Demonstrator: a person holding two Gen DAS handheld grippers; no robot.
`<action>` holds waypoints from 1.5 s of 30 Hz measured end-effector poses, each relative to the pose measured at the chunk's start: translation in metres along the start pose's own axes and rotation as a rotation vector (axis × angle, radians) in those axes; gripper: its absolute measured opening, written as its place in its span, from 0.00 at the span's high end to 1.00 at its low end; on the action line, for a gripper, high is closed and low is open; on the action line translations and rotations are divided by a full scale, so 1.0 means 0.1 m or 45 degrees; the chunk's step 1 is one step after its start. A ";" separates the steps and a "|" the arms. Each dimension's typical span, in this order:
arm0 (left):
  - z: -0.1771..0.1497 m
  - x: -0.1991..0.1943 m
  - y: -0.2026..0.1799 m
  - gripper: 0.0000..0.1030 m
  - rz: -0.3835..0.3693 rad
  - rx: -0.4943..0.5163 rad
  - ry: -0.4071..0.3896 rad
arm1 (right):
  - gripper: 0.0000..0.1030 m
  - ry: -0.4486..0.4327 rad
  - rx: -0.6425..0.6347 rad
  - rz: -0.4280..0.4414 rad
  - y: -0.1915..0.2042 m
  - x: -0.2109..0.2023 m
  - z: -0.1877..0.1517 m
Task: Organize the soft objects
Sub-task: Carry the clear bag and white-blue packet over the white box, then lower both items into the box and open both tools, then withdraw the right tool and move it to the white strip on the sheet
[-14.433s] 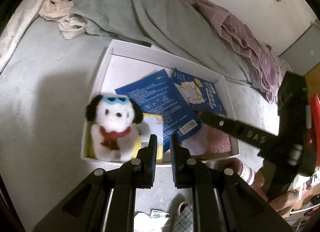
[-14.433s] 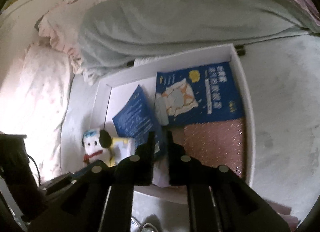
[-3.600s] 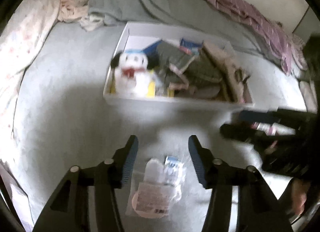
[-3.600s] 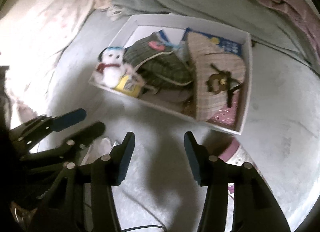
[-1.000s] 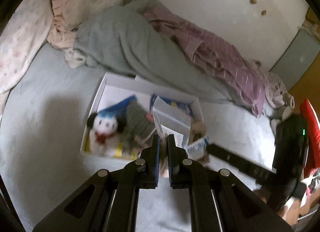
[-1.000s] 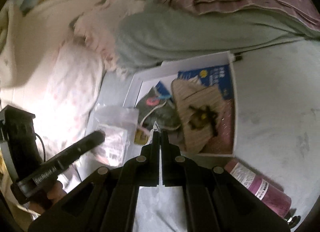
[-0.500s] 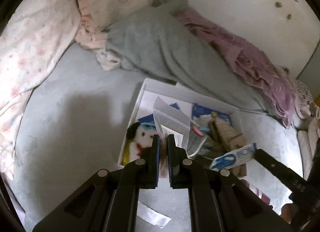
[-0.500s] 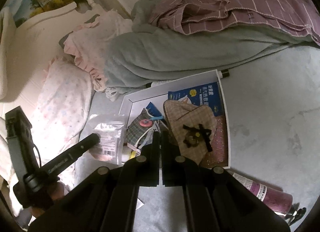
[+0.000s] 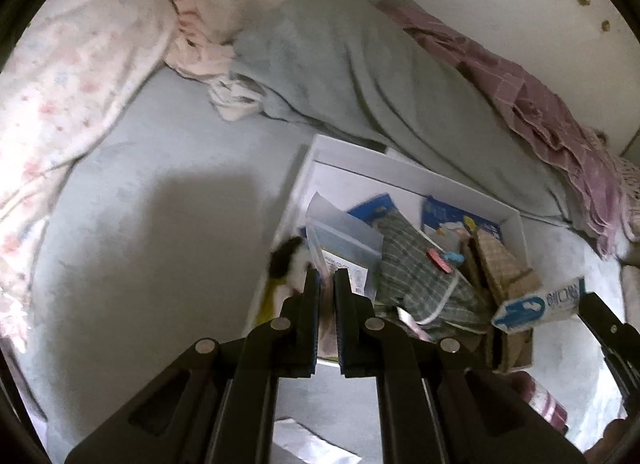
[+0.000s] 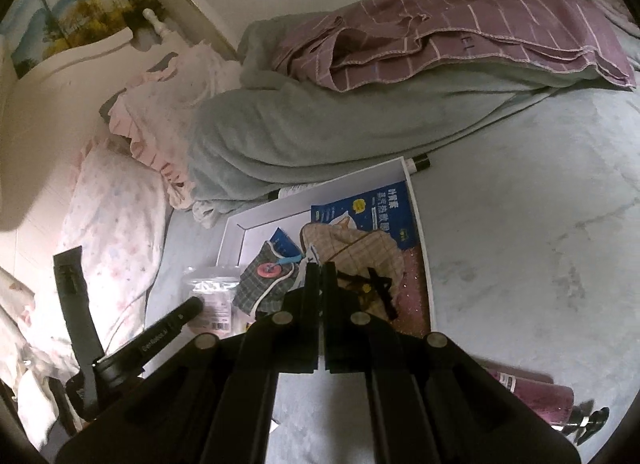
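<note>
A white box [image 9: 316, 160] lies on the grey bed; it also shows in the right wrist view [image 10: 236, 232]. In it are a plush dog [image 9: 288, 260], a green plaid pouch [image 9: 420, 276], a tan plaid pouch [image 10: 356, 248] and blue packets [image 10: 384, 204]. My left gripper [image 9: 327, 276] is shut on a clear plastic bag [image 9: 344, 248], held over the box's left end; that bag shows in the right wrist view [image 10: 212, 296]. My right gripper [image 10: 320, 270] is shut on a small blue-and-white packet [image 9: 536, 304], held over the box's near right corner.
A grey blanket [image 9: 352, 64] and a purple striped blanket [image 10: 460, 24] lie heaped behind the box. Pink floral pillows [image 9: 68, 80] lie at the left. A pink bottle [image 10: 528, 388] lies on the bed in front of the box. A white paper scrap [image 9: 304, 440] lies below my left gripper.
Both grippers have moved closer to the box with their loads. The clear bag now hangs over the plush dog; the blue-and-white packet is over the box's near right corner.
</note>
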State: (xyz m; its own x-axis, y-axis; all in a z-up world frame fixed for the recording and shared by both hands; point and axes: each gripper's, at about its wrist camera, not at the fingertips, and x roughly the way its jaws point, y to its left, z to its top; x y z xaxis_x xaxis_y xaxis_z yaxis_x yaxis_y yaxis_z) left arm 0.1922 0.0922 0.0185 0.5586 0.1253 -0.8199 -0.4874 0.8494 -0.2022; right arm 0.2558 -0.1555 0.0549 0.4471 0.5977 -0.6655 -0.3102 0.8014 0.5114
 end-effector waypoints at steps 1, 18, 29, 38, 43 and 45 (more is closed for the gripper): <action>0.00 0.03 -0.02 0.95 -0.016 0.002 0.004 | 0.98 -0.009 0.008 0.011 -0.01 0.00 0.00; 0.10 -0.08 0.34 0.53 -0.242 -0.108 -0.065 | 0.98 -0.178 0.132 0.037 0.14 0.43 0.12; 0.12 0.06 0.64 0.51 -0.154 -0.036 0.006 | 0.98 0.128 0.164 0.176 0.47 1.43 0.26; 0.11 0.11 0.73 0.51 -0.207 -0.063 0.064 | 0.39 0.167 0.078 0.140 0.62 1.47 0.11; 0.08 0.07 0.72 0.51 -0.182 -0.026 0.089 | 0.30 0.088 -0.003 0.101 0.68 1.15 0.09; 0.06 0.03 0.72 0.51 -0.170 -0.006 0.078 | 0.28 0.071 -0.070 0.069 0.72 1.01 0.02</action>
State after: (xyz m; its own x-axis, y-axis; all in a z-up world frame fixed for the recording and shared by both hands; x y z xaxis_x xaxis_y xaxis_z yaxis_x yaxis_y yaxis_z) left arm 0.1631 0.1569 0.0046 0.5770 -0.0205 -0.8165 -0.4147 0.8538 -0.3146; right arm 0.2801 -0.0380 0.0256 0.3818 0.6391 -0.6677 -0.3786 0.7671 0.5178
